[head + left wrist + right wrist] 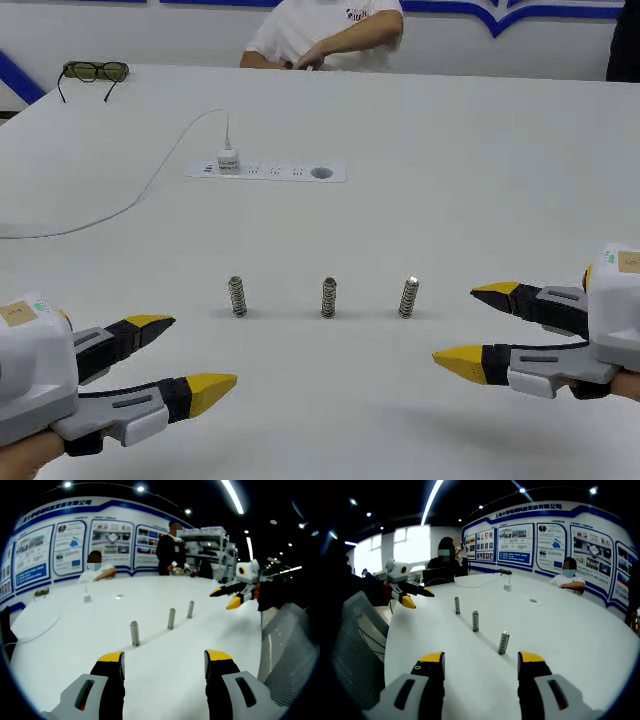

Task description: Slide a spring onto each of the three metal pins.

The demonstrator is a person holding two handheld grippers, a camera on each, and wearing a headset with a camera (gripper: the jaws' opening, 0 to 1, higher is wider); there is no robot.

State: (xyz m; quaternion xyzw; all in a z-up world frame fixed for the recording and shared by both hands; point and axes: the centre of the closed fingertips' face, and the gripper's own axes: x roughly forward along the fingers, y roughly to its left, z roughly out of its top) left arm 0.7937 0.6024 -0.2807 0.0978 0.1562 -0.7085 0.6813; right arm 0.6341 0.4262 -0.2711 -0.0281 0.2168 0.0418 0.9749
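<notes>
Your left gripper [200,350]: jaws spread, nothing held; low at the near left of the table [480,150].
Your right gripper [455,323]: jaws apart, empty; near right, just right of the pin row.
Pins: three upright in a row between your grippers: left pin [237,296], middle pin [329,297], right pin [409,296].
Springs [504,643]: a coil appears to sit on each pin, though the detail is small; a bright metal tip tops the right pin.
Power strip [270,171]: beyond the pins, white cable [150,185] plugged in.
Glasses [93,71]: far left corner.
</notes>
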